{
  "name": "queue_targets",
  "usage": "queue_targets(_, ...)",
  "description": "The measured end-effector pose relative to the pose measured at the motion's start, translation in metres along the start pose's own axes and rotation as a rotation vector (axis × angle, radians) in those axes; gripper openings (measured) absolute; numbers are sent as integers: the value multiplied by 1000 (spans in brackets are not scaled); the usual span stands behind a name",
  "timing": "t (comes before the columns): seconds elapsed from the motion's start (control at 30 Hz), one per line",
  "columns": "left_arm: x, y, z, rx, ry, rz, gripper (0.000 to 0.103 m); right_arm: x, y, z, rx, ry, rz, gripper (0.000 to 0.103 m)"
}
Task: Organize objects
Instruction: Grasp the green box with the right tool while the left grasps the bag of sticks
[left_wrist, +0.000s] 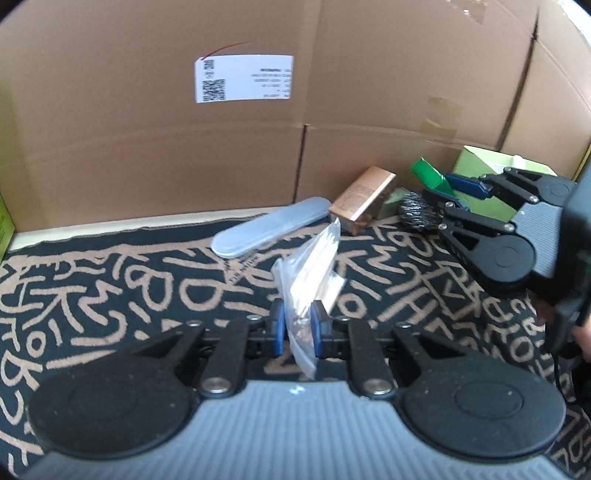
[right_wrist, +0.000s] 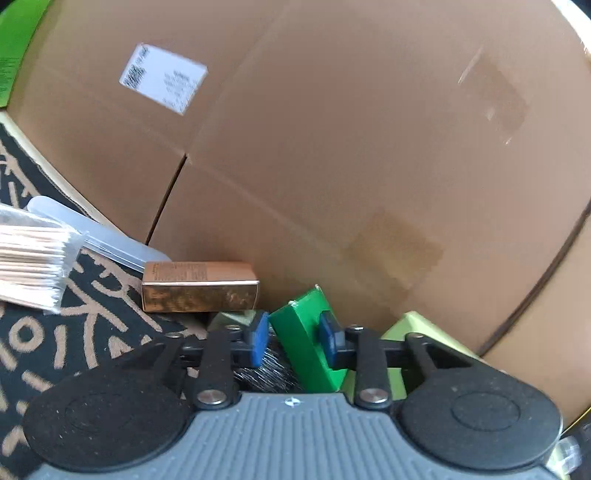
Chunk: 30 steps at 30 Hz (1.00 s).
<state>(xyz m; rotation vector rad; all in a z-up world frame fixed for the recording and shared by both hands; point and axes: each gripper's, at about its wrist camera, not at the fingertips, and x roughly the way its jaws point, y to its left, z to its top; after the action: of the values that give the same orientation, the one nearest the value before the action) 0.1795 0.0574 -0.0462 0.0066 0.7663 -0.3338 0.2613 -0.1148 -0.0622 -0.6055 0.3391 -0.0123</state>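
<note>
Both pick-ups are on. Left tongs (left_wrist: 297, 325) are clamped on the clear bag of wooden sticks (left_wrist: 314, 273), low over the patterned table (left_wrist: 110, 288) — right tongs (right_wrist: 293, 339) pinch the green box (right_wrist: 303, 339) beside the copper box (right_wrist: 199, 286). Next, I judge — lift both clear and carry them off.

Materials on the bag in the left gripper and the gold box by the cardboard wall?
Bag: thin clear plastic film, glossy and creased; the sticks inside look wooden. Gold box: probably paperboard with metallic foil finish, given its mirror-like sheen, sharp folded edges and printed text.
</note>
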Motion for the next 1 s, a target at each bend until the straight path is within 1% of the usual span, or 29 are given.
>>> queue_targets(0.17,-12,-14,-11,14,32,-61,14,-45,-22,-8,146,-28,115,25)
queue_targets(0.2,-14,-18,-13,26,39,-66,14,-55,-29,-11,188,-37,144,22)
queue_targets(0.27,-16,-27,-18,50,48,-65,14,-76,-43,-18,299,-36,220,22)
queue_targets(0.33,-16,-33,-21,66,51,-45,15,-94,-54,-28,415,-28,300,22)
queue_targets(0.4,-14,-38,-20,72,40,-10,25,-113,-59,-40,505,-16,355,22)
queue_targets(0.47,-11,-42,-17,73,30,18,53,-130,-66,-55,570,0,389,22)
queue_targets(0.53,-8,-45,-14,80,19,32,58,-141,-70,-67,605,17,396,22)
queue_targets(0.6,-4,-50,-10,93,14,29,69,-143,-69,-75,606,38,390,22)
queue_targets(0.67,-4,-55,-6,88,-2,15,89,-142,-70,-79,613,58,384,22)
queue_targets(0.7,-5,-57,-5,91,-14,-2,92,-139,-71,-80,614,69,377,24)
queue_targets(0.77,-7,-63,-2,102,-33,-22,100,-138,-71,-83,615,79,362,25)
queue_targets(0.8,-5,-66,1,106,-36,-19,101,-137,-72,-84,616,79,362,26)
queue_targets(0.9,9,-72,10,94,-14,10,102,-131,-72,-84,621,87,368,27)
queue_targets(0.93,15,-72,12,94,-2,20,99,-130,-72,-84,621,89,372,27)
queue_targets(0.97,22,-72,13,96,16,34,92,-129,-71,-84,620,89,376,27)
queue_targets(1.0,29,-72,14,96,42,50,88,-128,-71,-83,617,87,380,27)
